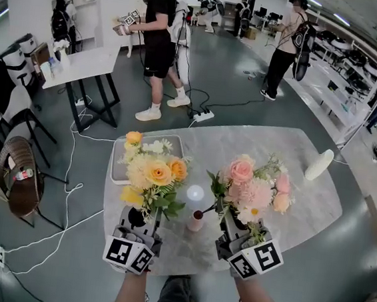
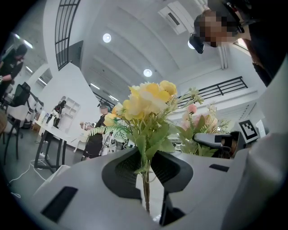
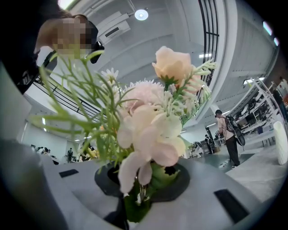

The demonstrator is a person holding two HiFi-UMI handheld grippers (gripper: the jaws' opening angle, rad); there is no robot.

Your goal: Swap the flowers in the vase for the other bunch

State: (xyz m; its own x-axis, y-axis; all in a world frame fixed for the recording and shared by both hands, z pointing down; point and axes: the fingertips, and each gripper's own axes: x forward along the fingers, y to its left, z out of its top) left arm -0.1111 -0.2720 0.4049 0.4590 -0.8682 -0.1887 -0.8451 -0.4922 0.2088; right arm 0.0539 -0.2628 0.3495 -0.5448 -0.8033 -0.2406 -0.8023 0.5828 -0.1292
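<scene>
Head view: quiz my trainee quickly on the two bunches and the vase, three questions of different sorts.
1. Fill in: the small pink vase stands on the table ___ the two grippers.
2. True or false: the left gripper is shut on the yellow bunch.
3. The pink bunch is: A) standing in the vase; B) held in the right gripper; C) lying on the table.
Key: 1 between; 2 true; 3 B.
</scene>
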